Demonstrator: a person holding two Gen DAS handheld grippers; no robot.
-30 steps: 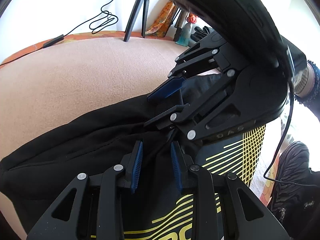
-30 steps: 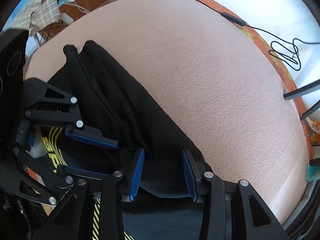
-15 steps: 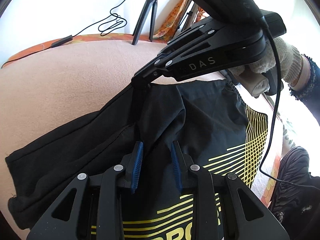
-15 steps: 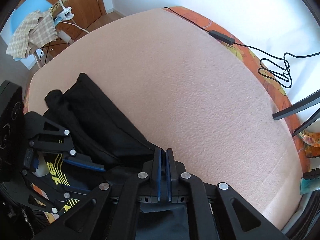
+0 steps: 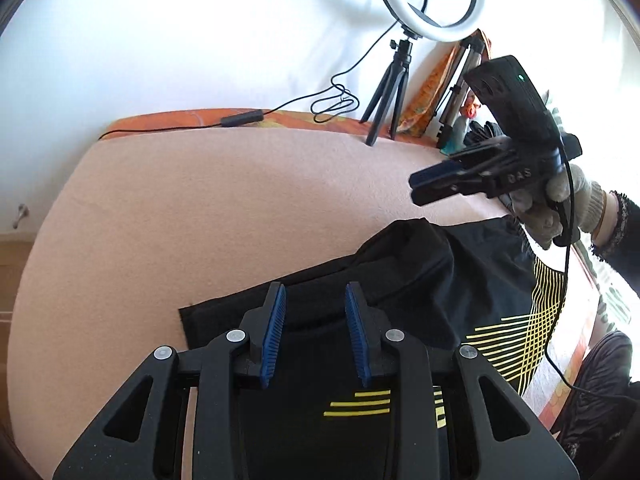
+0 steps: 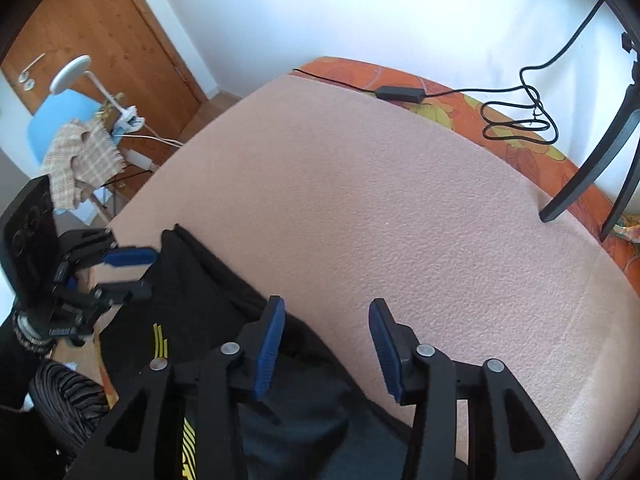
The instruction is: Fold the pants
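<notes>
2 grippers with jaws apart and empty, left gripper (image 5: 314,330) low centre above the black pants (image 5: 420,280), right gripper (image 6: 326,344) over their edge, pants bunched on the pink blanket (image 6: 360,200), lower frame.

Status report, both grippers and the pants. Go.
Left gripper open above pants, empty. Right gripper open, lifted clear. Pants bunched on pink blanket, fold unfinished. Nothing in the way.
</notes>
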